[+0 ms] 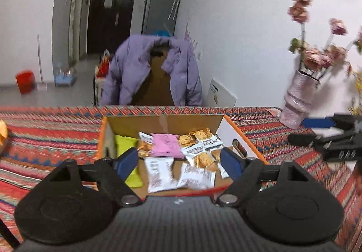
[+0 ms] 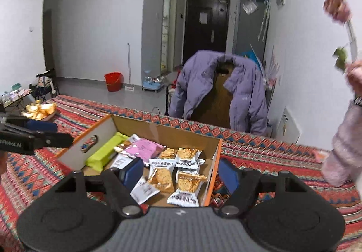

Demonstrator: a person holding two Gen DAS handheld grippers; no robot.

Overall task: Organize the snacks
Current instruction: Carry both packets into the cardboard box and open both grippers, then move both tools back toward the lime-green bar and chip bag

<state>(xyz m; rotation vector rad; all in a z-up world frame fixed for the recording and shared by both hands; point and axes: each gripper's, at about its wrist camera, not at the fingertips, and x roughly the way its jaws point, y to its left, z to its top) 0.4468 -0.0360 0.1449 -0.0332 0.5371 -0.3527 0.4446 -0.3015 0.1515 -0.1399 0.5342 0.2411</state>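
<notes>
Left gripper jaws wide apart, nothing between them; right gripper likewise parted and empty; cardboard box of snack packets lies just ahead of and below both, on patterned tablecloth.

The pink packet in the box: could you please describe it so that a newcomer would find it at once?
On the patterned tablecloth stands an open cardboard box of snacks. Toward its back, right of the lime-green pack, the pink packet lies on top of the gold and white cracker packets. It is the only pink wrapper there.
</notes>
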